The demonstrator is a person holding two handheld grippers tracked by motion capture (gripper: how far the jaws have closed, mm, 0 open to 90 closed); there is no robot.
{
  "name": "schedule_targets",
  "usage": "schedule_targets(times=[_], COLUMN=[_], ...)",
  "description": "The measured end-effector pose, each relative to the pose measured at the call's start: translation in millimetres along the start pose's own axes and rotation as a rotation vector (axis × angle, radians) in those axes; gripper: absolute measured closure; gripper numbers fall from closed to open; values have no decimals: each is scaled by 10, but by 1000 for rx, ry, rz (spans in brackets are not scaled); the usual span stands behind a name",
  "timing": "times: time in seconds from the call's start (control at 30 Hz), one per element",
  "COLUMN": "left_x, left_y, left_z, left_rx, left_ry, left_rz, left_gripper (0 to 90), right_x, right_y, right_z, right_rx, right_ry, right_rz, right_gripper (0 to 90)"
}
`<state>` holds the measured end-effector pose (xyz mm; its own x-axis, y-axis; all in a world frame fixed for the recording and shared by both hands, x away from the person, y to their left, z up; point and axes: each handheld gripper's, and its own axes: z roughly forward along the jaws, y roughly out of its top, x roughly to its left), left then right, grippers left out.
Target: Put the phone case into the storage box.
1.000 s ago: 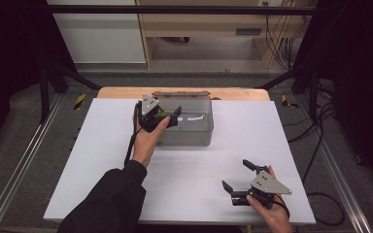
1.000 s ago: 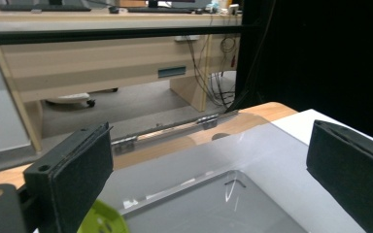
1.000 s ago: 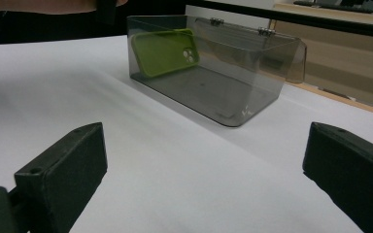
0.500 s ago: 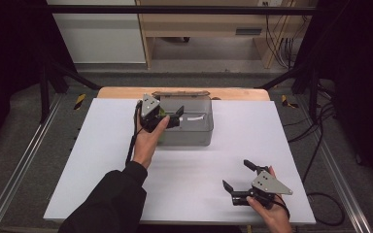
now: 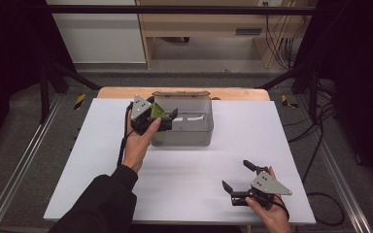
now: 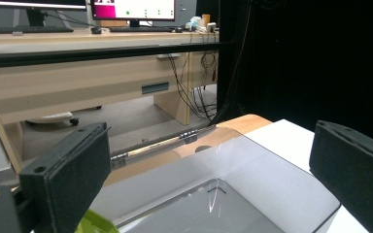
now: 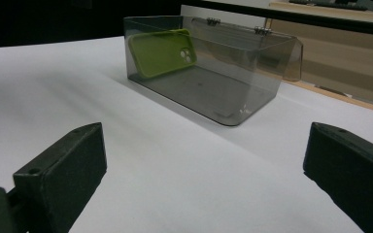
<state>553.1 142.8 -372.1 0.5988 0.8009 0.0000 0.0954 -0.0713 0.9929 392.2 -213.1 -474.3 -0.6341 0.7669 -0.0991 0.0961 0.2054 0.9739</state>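
A clear grey plastic box (image 5: 190, 136) stands at the back middle of the white table, its hinged lid (image 5: 180, 93) folded open to the rear. A green phone case (image 5: 157, 111) leans upright against the box's left end wall. From the right gripper view the case (image 7: 162, 51) shows its camera cut-out inside the box (image 7: 213, 92). My left gripper (image 5: 170, 120) hovers over the box's left end, open, nothing between its jaws; a corner of the case (image 6: 93, 223) shows below it. My right gripper (image 5: 235, 174) rests open near the front right, well apart from the box.
The white table top (image 5: 189, 194) has free room in front of the box and at both sides. A wooden strip (image 5: 233, 93) runs along the far edge. Metal rails (image 5: 24, 160) flank the table. A desk (image 6: 77, 87) stands beyond it.
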Motion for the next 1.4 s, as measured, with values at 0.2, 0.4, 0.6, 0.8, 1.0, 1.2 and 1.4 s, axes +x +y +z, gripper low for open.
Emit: schedule_targets(times=[0.2, 0.4, 0.6, 0.8, 1.0, 1.2, 1.4], left_x=[82, 192, 283, 357, 426, 520, 598], left_y=[-14, 12, 23, 20, 28, -16, -22], left_z=[-101, -212, -323, -406, -492, -585, -671], left_rx=[-11, -21, -33, -39, -57, -75, -90], left_ry=[7, 26, 33, 38, 34, 26, 43], left_rz=[-13, -14, -14, -14, -51, -84, -86], left_gripper=[11, 11, 11, 8, 5, 4, 4], right_x=[5, -1, 7, 4, 3, 7, 7], right_y=[1, -2, -2, -5, -7, -15, -14], right_z=[8, 6, 15, 19, 15, 29, 26], right_rx=[5, 4, 10, 11, 12, 19, 17], right_ry=[7, 9, 16, 15, 18, 23, 22], right_rz=[0, 6, 8, 7, 8, 4, 6], right_gripper=[24, 22, 24, 23, 23, 24, 23])
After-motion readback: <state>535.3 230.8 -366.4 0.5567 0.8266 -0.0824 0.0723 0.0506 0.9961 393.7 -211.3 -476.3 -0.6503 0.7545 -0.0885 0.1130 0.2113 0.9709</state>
